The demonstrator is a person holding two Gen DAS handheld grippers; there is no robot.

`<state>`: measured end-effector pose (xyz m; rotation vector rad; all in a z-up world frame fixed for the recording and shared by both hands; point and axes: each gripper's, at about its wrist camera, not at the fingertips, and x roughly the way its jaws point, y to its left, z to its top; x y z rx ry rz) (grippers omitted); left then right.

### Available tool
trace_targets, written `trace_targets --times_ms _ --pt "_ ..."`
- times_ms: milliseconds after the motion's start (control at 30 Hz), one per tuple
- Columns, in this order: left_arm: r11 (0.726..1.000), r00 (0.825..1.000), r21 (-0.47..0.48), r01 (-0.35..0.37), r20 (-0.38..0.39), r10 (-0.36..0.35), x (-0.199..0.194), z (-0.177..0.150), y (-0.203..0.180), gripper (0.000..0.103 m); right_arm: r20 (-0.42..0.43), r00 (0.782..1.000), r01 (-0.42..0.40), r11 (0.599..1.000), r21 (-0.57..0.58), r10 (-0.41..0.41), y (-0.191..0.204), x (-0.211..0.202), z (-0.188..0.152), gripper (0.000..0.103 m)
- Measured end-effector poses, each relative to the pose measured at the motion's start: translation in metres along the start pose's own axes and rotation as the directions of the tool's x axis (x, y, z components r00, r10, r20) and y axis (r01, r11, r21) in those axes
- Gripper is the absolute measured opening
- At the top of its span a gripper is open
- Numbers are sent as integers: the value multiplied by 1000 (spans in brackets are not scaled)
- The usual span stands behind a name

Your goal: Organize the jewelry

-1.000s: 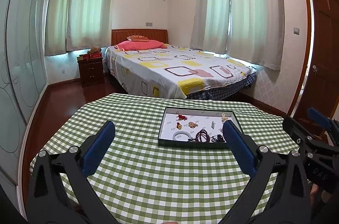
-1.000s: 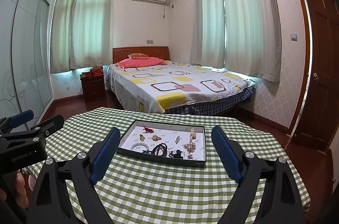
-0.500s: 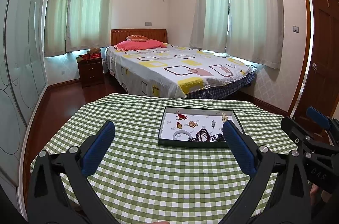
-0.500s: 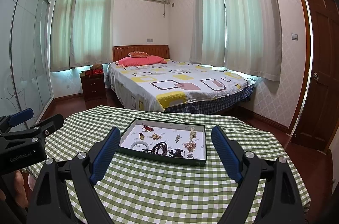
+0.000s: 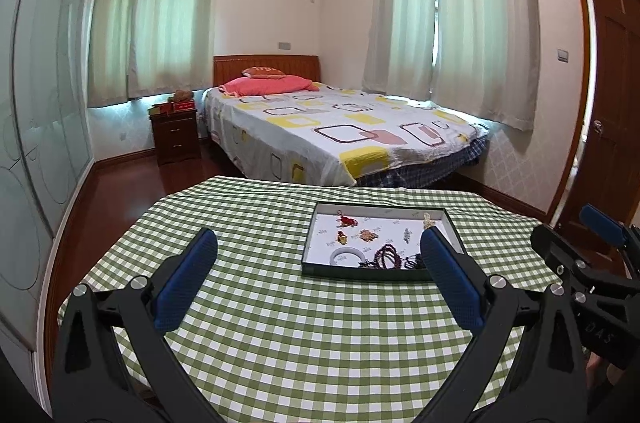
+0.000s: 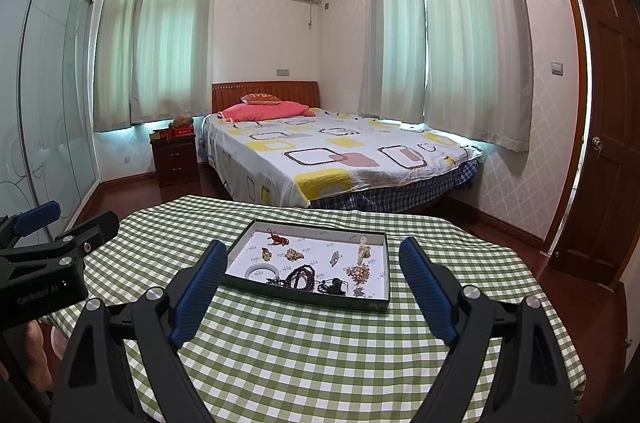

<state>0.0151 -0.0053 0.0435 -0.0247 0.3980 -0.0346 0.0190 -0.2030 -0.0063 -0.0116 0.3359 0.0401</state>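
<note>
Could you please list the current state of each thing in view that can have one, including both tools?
Left tool: open, empty, above the table.
Right tool: open, empty, above the table.
Tray: uncovered, flat on the table, jewelry loose inside.
Bangle: lying flat in the tray.
Bead string: coiled in the tray.
Door: ajar.
Curtains: drawn.

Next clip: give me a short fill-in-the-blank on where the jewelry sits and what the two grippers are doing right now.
1. The jewelry lies in a shallow tray on a green-and-white ____ tablecloth.
2. The left gripper and right gripper both have their jaws ____.
3. The white bangle lies in the tray's near-____ corner.
4. Neither gripper holds ____.

Missing words: checked; open; left; anything
</note>
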Motion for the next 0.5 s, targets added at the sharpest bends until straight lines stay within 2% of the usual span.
trace_targets --times_ms 233,500 --pt "999 997 -20 48 -52 -49 11 -3 1 99 -6 1000 0 1000 -1 0 -1 2 -2 85" --pt "999 995 -13 41 -87 -42 38 -9 7 99 -34 999 12 1000 12 -11 -8 17 -8 85"
